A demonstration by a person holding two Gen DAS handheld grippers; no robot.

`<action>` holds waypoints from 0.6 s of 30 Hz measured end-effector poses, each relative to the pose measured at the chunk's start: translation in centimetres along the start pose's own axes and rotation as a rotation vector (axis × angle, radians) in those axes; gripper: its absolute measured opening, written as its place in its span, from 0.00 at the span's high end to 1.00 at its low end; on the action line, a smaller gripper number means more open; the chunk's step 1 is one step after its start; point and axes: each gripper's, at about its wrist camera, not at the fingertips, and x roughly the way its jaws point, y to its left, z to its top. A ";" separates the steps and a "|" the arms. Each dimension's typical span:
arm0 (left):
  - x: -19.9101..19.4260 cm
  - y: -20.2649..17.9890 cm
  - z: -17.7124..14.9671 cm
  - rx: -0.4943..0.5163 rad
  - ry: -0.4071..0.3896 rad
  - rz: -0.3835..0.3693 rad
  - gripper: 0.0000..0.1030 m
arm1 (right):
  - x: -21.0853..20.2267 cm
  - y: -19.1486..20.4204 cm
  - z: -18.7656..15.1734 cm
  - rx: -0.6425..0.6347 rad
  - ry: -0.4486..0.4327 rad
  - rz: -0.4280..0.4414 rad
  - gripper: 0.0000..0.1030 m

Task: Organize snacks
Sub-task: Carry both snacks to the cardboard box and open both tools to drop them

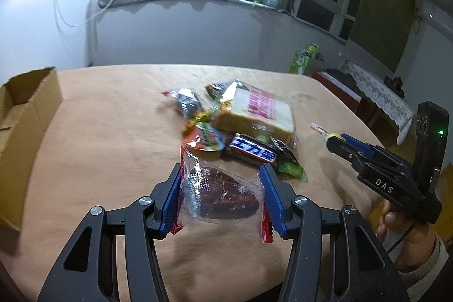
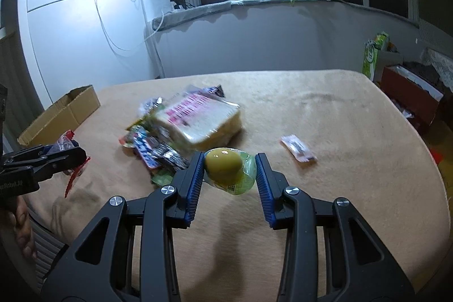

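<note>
My left gripper (image 1: 220, 171) is shut on a clear packet with red edges (image 1: 218, 194) that holds a dark brown snack, lifted above the tan table (image 1: 113, 109). The right gripper (image 2: 230, 160) is shut on a round yellow-green wrapped snack (image 2: 223, 164), also off the table. Beyond both lies a pile of snacks: a bread packet (image 1: 254, 112) (image 2: 203, 118), a blue chocolate bar (image 1: 252, 150) and several small wrappers. In the left wrist view the right gripper (image 1: 329, 140) shows at the right. In the right wrist view the left gripper (image 2: 76, 152) is at the left edge.
An open cardboard box (image 1: 25, 115) (image 2: 62, 115) stands at the table's left edge. A small pink packet (image 2: 297, 147) lies alone on the right. Off the table to the right are a green carton (image 2: 373, 55) and a red box (image 2: 410, 95).
</note>
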 end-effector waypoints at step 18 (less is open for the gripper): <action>-9.0 11.6 0.3 -0.158 -0.179 0.135 0.49 | 1.1 13.0 4.6 -0.164 -0.018 0.100 0.63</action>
